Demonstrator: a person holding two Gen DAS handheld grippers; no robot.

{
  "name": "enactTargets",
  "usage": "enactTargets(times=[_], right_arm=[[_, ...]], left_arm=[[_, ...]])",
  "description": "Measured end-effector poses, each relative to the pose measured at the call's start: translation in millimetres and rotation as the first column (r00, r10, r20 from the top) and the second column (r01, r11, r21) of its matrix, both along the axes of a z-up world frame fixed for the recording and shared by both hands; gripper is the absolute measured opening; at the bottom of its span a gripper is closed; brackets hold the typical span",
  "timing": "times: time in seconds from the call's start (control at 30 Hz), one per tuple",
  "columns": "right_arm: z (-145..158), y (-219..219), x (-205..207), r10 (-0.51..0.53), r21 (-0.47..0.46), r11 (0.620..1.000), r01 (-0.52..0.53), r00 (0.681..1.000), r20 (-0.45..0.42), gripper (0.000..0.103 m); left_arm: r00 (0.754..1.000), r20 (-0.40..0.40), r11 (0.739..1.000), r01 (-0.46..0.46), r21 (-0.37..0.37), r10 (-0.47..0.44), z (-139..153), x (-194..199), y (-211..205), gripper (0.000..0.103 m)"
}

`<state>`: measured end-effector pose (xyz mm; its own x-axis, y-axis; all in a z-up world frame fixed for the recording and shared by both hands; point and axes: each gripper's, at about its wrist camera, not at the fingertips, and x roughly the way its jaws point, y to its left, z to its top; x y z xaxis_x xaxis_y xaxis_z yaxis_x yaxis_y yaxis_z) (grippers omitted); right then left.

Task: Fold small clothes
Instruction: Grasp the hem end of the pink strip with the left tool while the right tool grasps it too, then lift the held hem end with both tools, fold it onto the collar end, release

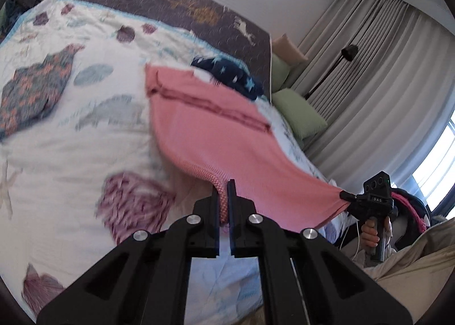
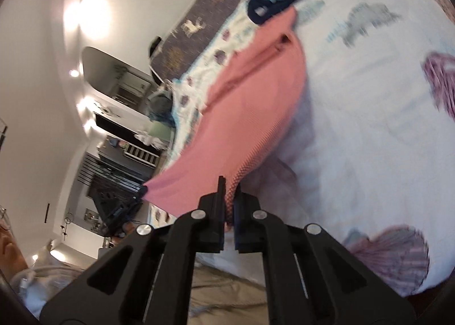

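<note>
A bed point(image 1: 71, 154) fills most of both views, under a white cover with shell prints; grey curtains point(image 1: 369, 83) hang beside it. A patterned cloth point(image 1: 31, 94) and a navy star cloth point(image 1: 230, 74) lie on the cover. The pink garment point(image 1: 210, 126) hangs stretched above the bed. The left gripper point(image 1: 223, 191) and the right gripper point(image 2: 229, 191) each have their jaws clenched on one near corner of it.
</note>
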<state>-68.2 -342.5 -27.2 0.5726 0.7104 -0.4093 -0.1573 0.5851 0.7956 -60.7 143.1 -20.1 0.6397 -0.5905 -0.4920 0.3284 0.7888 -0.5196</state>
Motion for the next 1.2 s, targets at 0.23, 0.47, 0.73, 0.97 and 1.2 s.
enactTargets(times=[0.23,0.47,0.73,0.97,1.2], right_arm=[[40,-3,28,-0.013,-0.024,1.0,0.017,0.988,0.151,0.004],[76,1,72,-0.103,-0.1,0.987,0.13,0.966,0.239,0.004],[97,13,144,-0.177,-0.216,0.942,0.256,0.928,0.329,0.004],[84,21,208,-0.192,-0.303,0.907,0.293,0.927,0.322,0.004],[57,14,279,-0.232,-0.333,0.89,0.311,0.938,0.258,0.004]], left_arm=[[0.996,0.075,0.999,-0.048,-0.024,0.05,31,30,4,0.004],[0.982,0.15,0.993,-0.11,-0.031,0.114,64,72,-3,0.004],[0.958,0.197,0.978,-0.209,-0.011,0.207,86,147,-13,0.004],[0.962,0.164,0.973,-0.227,0.037,0.218,76,217,-22,0.004],[0.968,0.099,0.97,-0.238,0.05,0.232,52,298,-23,0.004]])
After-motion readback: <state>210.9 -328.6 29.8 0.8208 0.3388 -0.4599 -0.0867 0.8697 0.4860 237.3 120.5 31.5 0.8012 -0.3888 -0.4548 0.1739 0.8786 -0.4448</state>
